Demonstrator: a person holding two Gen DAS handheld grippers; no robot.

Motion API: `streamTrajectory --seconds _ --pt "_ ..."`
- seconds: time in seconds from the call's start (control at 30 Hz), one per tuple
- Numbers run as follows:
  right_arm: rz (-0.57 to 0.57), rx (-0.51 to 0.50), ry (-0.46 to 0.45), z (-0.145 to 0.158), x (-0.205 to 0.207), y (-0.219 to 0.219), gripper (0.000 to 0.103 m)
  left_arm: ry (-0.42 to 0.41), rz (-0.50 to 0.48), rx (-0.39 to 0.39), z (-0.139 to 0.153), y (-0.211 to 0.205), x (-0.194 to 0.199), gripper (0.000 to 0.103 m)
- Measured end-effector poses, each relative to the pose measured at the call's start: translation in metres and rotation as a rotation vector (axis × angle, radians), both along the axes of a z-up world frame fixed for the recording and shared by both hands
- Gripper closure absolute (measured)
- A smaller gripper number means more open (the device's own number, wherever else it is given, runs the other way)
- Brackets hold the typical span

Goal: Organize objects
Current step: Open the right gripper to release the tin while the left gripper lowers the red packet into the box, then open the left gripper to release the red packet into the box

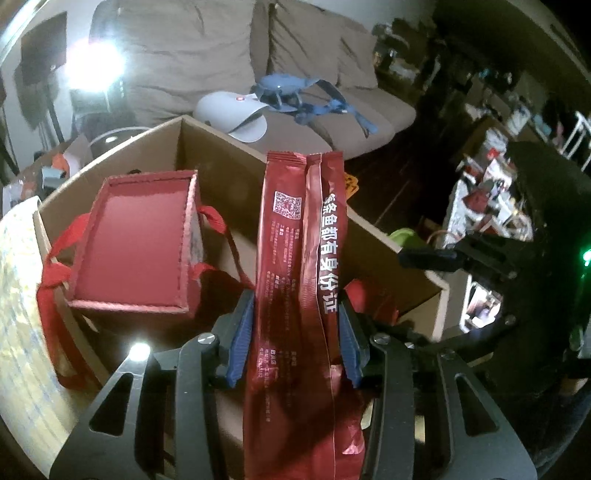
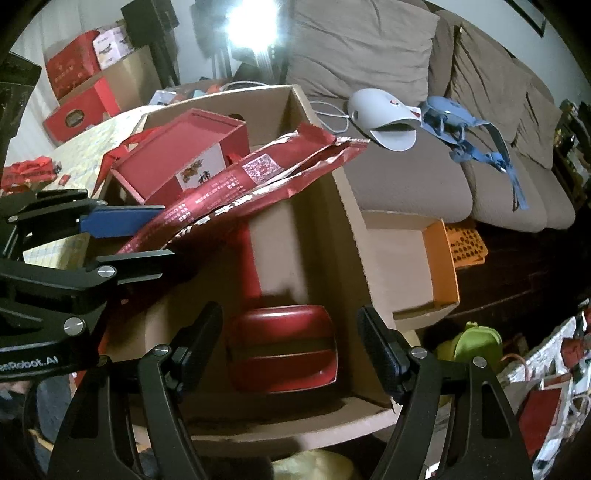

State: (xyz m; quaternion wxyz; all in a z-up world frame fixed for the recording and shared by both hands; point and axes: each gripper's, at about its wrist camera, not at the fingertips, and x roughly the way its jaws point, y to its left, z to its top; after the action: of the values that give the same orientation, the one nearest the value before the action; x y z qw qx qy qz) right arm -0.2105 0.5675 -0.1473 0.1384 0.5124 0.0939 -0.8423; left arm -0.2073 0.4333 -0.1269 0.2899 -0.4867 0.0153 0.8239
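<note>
Closest up, left gripper (image 1: 297,325) clamped on a long red foil packet (image 1: 301,280), blue pads (image 1: 242,332) pressing both edges of it, packet sticking straight out ahead over the cardboard box (image 1: 221,162). White lettering and a QR code down the packet's face. Same packet from the right wrist view, poking in from the left at a slant across the top of the open box, far end crinkled and reaching past the box's right wall.

Right gripper (image 2: 290,345) spread wide, nothing between the fingers, hanging just above the near end of the box. Directly below it, down on the box floor, a red rounded tin (image 2: 282,349) with a darker band across the middle.

Further in, a red gift box (image 1: 136,243) with its lid off, red ribbon handles (image 1: 55,275) flopping over the sides, sitting tilted in the box's far-left corner. Label with a picture on one side, too blurry to read.

Right of the big box, a smaller tray-like carton with an orange wall (image 2: 439,258), and something green (image 2: 476,339) low beside it, can't tell what.

Behind all that, a brown sofa (image 2: 406,177) with a white cap-shaped thing (image 2: 384,118) and a blue strappy item (image 2: 465,125) on the seat. Bright lamp glare (image 2: 255,22) at the back, stack of red boxes (image 2: 77,74) off to the far left.
</note>
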Motion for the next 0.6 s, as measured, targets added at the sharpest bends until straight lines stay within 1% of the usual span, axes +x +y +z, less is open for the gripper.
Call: streamTrajectory --seconds 0.07,0.13,0.3,0.47,0.5,0.53,0.57,0.6 --pt "0.006 0.003 -0.001 0.000 0.000 -0.002 0.026 0.004 0.004 -0.001 -0.002 0.002 0.003 0.063" --pt "0.009 0.002 -0.004 -0.001 0.001 -0.003 0.026 0.012 0.002 -0.031 -0.005 0.004 0.004 0.063" --pt "0.018 0.008 -0.013 -0.003 0.002 -0.004 0.026 -0.016 0.006 -0.046 -0.008 0.003 0.003 0.063" --pt "0.021 0.010 -0.013 -0.003 0.002 -0.005 0.026 -0.019 0.023 -0.045 -0.005 -0.004 0.003 0.058" --pt "0.023 0.010 -0.014 -0.003 0.003 -0.005 0.026 -0.022 0.030 -0.045 -0.003 -0.007 0.002 0.056" --pt "0.024 0.010 -0.015 -0.003 0.003 -0.005 0.026 -0.020 0.039 -0.038 0.000 -0.010 0.002 0.051" --pt "0.025 0.011 -0.015 -0.003 0.003 -0.005 0.026 -0.017 0.048 -0.027 0.002 -0.014 0.003 0.048" --pt "0.026 0.011 -0.016 -0.003 0.003 -0.005 0.026 -0.011 0.060 -0.014 0.007 -0.019 0.003 0.047"
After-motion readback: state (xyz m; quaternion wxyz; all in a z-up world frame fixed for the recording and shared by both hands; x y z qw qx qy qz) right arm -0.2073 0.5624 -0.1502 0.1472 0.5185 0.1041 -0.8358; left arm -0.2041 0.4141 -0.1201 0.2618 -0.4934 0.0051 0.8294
